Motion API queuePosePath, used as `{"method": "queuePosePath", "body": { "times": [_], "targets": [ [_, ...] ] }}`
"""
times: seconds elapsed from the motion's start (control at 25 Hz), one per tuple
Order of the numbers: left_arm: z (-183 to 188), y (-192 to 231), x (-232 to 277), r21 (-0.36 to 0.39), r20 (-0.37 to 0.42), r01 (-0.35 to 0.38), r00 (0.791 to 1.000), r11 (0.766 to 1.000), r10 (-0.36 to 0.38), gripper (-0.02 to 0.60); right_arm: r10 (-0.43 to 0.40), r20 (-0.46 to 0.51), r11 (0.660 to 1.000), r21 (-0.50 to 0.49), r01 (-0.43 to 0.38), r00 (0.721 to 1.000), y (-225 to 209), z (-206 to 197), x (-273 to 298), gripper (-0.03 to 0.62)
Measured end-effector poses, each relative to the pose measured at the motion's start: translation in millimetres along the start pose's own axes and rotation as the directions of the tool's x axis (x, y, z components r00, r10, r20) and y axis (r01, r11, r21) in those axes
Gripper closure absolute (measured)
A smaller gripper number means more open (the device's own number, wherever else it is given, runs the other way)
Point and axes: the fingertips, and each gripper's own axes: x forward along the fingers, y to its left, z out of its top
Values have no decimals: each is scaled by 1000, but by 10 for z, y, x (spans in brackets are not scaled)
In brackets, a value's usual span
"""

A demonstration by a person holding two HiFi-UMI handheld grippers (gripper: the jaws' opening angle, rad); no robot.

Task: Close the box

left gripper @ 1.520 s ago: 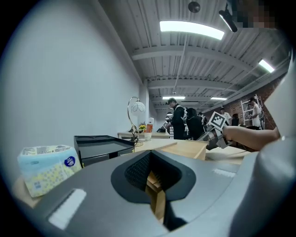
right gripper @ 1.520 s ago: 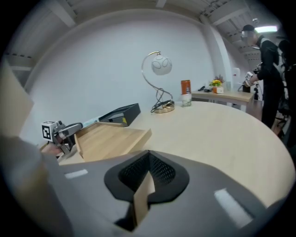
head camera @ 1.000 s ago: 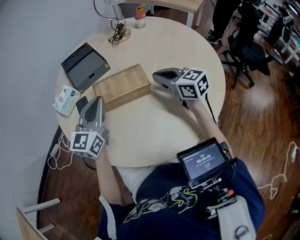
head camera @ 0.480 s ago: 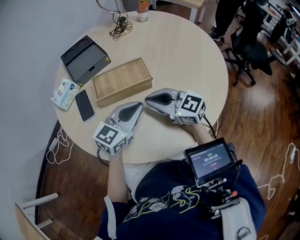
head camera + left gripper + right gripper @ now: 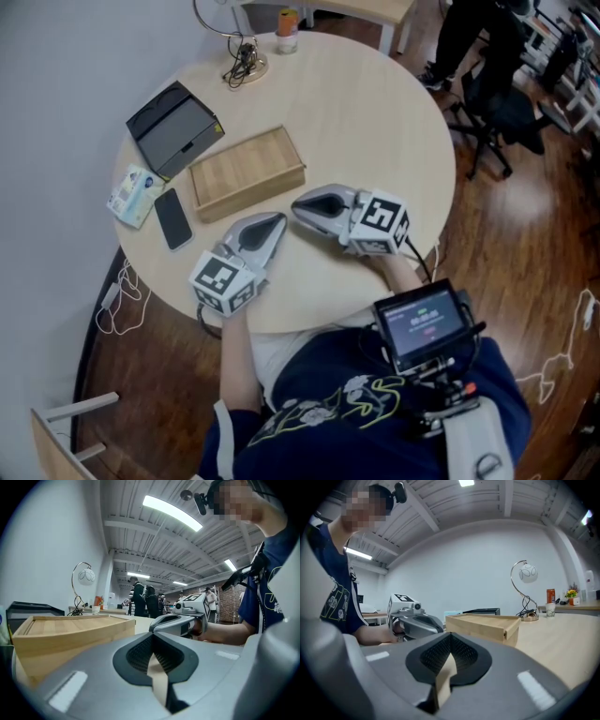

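Box (image 5: 247,172) beside phone (image 5: 172,219), near grey case (image 5: 173,129)

No legible text, labels or numbers

The left claw (image 5: 276,220) and right claw (image 5: 300,205) lie low, tips nearly meeting, jaws pressed together, empty.

A round table (image 5: 375,122) bears wooden box (image 5: 247,172), phone (image 5: 172,218), black case (image 5: 174,127), packet (image 5: 134,195), lamp (image 5: 246,67).
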Motion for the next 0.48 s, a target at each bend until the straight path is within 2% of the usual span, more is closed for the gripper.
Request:
{"method": "queuePosePath", "body": {
  "times": [0.48],
  "targets": [
    [48, -36, 16, 8, 0, 1, 1000, 1000, -1, 581, 3, 2, 1000, 2, -3, 1000, 14, 41, -38, 600]
  ]
}}
